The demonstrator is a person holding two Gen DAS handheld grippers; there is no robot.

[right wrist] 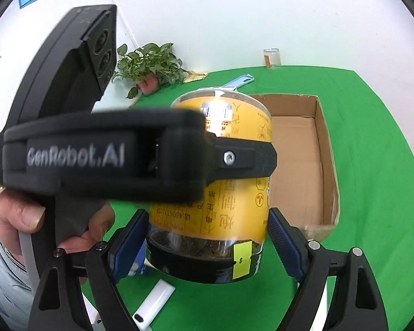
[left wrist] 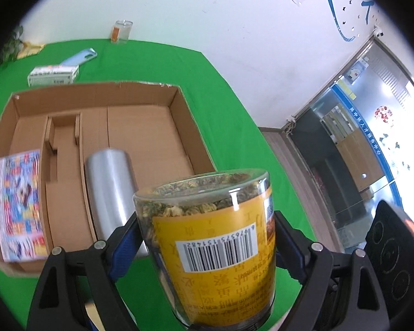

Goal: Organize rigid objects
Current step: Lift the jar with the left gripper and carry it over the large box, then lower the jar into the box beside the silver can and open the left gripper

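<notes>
Both grippers, left gripper (left wrist: 207,237) and right gripper (right wrist: 207,237), clamp the tea jar (left wrist: 215,237); keep it level (lid downward) toward the cardboard box (left wrist: 179,104) at eleven o'clock.

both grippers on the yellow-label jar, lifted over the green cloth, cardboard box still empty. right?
Not quite: the cardboard box is not empty. The left wrist view shows a silver cylinder and a colourful printed sheet in it. The rest holds: left gripper and right gripper both clamp the yellow-label jar.
</notes>
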